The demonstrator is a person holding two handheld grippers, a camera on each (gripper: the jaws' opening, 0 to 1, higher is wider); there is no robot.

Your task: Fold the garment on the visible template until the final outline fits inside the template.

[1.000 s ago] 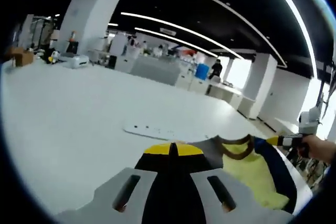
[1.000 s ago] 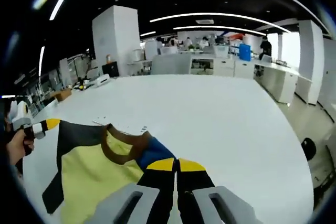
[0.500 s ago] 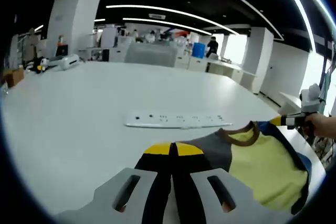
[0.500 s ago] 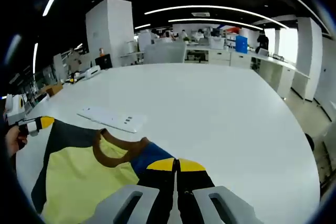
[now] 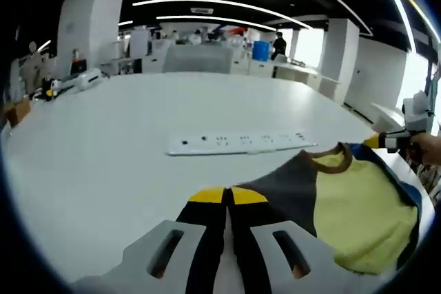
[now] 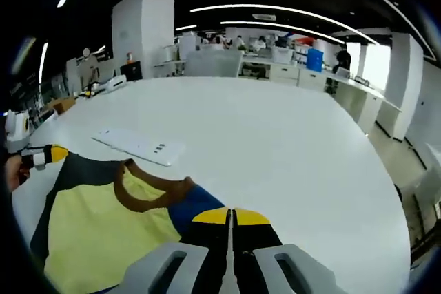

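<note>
Left gripper: jaws pressed together, yellow tips meeting, clamped on the grey shoulder edge of the shirt. Right gripper: jaws likewise closed tip to tip, clamped on the blue shoulder edge of the same shirt.

One shirt, held between the two grippers and lying on the white table. Its body is yellow, with a brown collar, one grey shoulder and one blue. The shoulder line runs from gripper to gripper; the collar faces away from the person, toward the far side of the table, and the body trails back toward the near edge.

One white strip with small dark marks lies flat on the table just beyond the collar, its long axis roughly parallel to the shoulder line. In the right gripper view, the strip sits apart from the shirt.
</note>
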